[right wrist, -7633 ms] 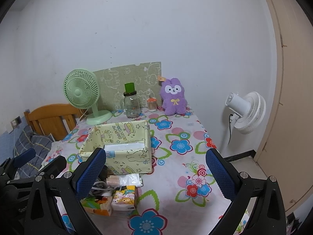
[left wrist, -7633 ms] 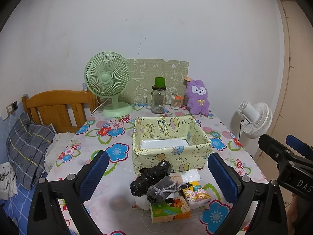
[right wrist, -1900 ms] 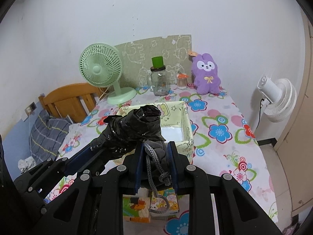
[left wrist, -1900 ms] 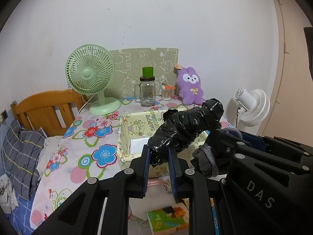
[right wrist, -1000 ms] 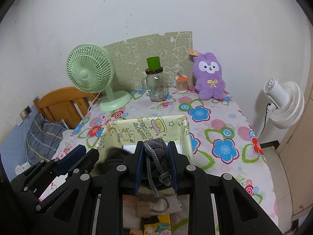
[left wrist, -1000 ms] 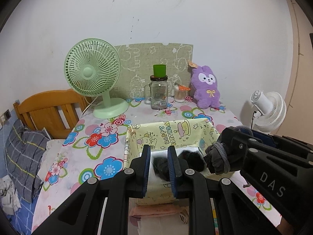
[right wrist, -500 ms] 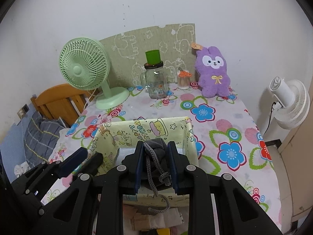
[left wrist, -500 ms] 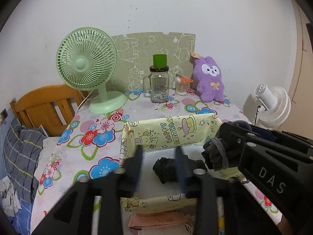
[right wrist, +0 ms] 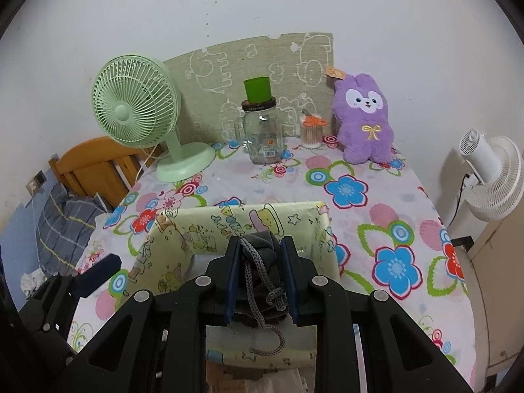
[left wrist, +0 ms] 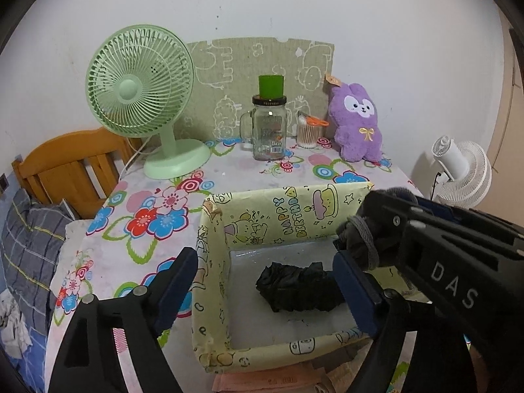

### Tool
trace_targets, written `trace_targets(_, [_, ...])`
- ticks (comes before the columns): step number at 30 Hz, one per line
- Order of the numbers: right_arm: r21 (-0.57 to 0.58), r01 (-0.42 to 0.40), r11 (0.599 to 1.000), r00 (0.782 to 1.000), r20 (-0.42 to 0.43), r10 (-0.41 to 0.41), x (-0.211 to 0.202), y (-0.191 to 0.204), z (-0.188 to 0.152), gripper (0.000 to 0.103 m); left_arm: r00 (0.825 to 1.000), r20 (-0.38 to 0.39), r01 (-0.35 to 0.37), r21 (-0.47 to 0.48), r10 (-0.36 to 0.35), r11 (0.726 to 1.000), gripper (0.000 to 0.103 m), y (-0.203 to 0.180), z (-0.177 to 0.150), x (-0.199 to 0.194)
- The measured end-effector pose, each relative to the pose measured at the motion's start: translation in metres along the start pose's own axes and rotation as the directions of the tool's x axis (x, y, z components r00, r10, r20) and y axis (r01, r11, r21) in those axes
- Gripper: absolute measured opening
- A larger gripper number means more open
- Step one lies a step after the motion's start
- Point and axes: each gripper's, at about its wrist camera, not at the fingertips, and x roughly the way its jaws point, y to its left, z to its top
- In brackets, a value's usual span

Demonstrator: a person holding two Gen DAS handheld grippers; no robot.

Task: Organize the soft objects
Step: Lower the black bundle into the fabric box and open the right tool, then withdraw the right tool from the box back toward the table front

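Black crumpled bag lies loose on the floor of your yellow box; your left gripper fingers are opening around it. Your right gripper fingers clamp the grey drawstring pouch above the box.

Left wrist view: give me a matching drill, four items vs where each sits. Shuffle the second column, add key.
Items:
1. black plastic bundle
2. grey drawstring pouch
3. purple plush bunny
4. green cup

Places:
A. on top of the glass jar
B. clamped in the right gripper
C. lying on the floor of the yellow box
D. at the table's far edge, by the wall

Pairs: 1-C, 2-B, 3-D, 4-A
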Motion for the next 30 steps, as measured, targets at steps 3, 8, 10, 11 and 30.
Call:
trace_targets(3, [-0.003,0.010,1.000,1.000,-0.007,-0.010,0.007,0.002,0.003,0.028,1.000,-0.013,0.004,-0.006,-0.004,1.000,0.086,0.001,0.001,0.006])
trace_targets(8, [-0.010,0.013,1.000,0.999,-0.030,-0.014,0.021,0.002,0.004,0.032,0.999,-0.032,0.017,-0.010,-0.017,1.000,0.087,0.003,0.000,0.014])
trace_targets(10, [-0.012,0.020,1.000,0.999,-0.038,-0.021,0.026,0.002,0.004,0.062,0.999,-0.037,0.018,-0.010,-0.018,1.000,0.087,0.003,0.000,0.016])
trace_targets(11, [-0.011,0.021,1.000,0.999,-0.031,-0.021,0.026,0.002,0.003,0.070,0.999,-0.038,0.019,-0.010,-0.019,1.000,0.087,0.003,0.000,0.017])
trace_targets(30, [-0.017,0.034,0.999,0.999,0.012,-0.034,0.002,0.003,0.003,0.089,0.999,0.005,0.035,-0.014,-0.035,0.999,0.099,-0.001,0.005,-0.004])
